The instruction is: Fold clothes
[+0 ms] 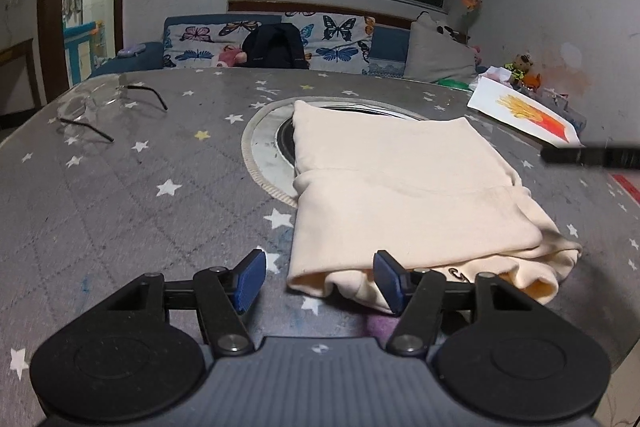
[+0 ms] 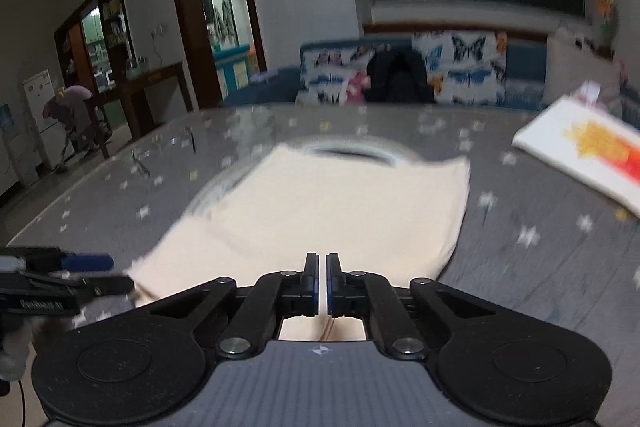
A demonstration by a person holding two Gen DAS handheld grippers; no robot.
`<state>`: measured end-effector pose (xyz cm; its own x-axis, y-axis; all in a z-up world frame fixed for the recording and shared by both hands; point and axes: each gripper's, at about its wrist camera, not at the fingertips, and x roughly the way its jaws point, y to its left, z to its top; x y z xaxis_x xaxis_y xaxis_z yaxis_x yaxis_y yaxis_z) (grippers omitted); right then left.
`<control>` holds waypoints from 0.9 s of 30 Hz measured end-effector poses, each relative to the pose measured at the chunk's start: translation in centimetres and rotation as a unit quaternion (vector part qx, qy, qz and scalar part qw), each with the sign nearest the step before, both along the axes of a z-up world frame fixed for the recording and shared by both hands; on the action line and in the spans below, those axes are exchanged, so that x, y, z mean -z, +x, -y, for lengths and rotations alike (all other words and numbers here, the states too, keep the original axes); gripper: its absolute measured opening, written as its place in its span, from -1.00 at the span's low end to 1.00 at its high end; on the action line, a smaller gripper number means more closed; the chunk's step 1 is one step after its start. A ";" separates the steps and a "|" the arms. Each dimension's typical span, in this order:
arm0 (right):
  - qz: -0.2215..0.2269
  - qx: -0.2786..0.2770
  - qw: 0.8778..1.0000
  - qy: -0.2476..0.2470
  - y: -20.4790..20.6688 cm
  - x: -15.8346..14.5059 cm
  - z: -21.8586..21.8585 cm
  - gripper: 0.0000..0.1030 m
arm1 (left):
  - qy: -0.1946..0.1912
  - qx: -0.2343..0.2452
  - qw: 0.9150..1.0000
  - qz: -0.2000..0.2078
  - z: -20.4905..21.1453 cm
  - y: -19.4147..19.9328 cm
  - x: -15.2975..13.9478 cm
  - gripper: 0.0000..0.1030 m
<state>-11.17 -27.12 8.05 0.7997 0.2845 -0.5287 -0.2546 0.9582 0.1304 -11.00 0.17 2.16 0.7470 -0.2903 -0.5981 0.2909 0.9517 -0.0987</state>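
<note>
Blue-padded and black-armed, my left gripper (image 1: 318, 281) sits lowest in its own view with its jaws standing apart, the near left corner of the folded cream cotton garment (image 1: 404, 195) lying between them; neither pad is pressing the cloth. On my right gripper (image 2: 323, 283) the jaws are drawn together with only a sliver between the pads. It sits over the garment's near edge, and I cannot tell whether any cloth is pinched.

As for writing, I can see a dark embroidered letter or two on the garment's near hem beside the left gripper's right pad, too cut off to read. In the right wrist view the left gripper's side carries white lettering, too blurred to make out.

The garment lies flat on the grey star-printed table cover (image 1: 140, 195), folded into a rough rectangle with a second layer turned across its near half and loose folds bunched at its near right corner. Its far end covers part of a round, pale-rimmed recess in the table (image 1: 264, 147). Well left of the garment lie clear-lensed spectacles with thin black arms (image 1: 108, 103). Right of the garment rests a white sheet painted with yellow and red (image 1: 528, 113).
</note>
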 end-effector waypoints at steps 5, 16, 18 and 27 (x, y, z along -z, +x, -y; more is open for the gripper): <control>-0.030 -0.005 0.999 0.012 0.9 -1.0 0.4 -0.81 | 0.006 0.005 1.000 0.005 0.4 -0.3 0.2 0.16; -0.084 0.002 0.996 0.002 1.8 4.5 -0.9 -0.47 | 0.007 0.002 1.000 0.006 0.1 -0.2 0.2 0.18; -0.078 -0.010 0.997 0.002 1.7 4.0 -1.3 -0.79 | 0.009 0.004 1.000 0.006 0.3 -0.3 0.3 0.19; 0.005 -0.016 1.000 -0.001 1.0 -2.1 -1.7 -0.88 | 0.008 0.006 1.000 0.008 0.5 -0.1 0.6 0.22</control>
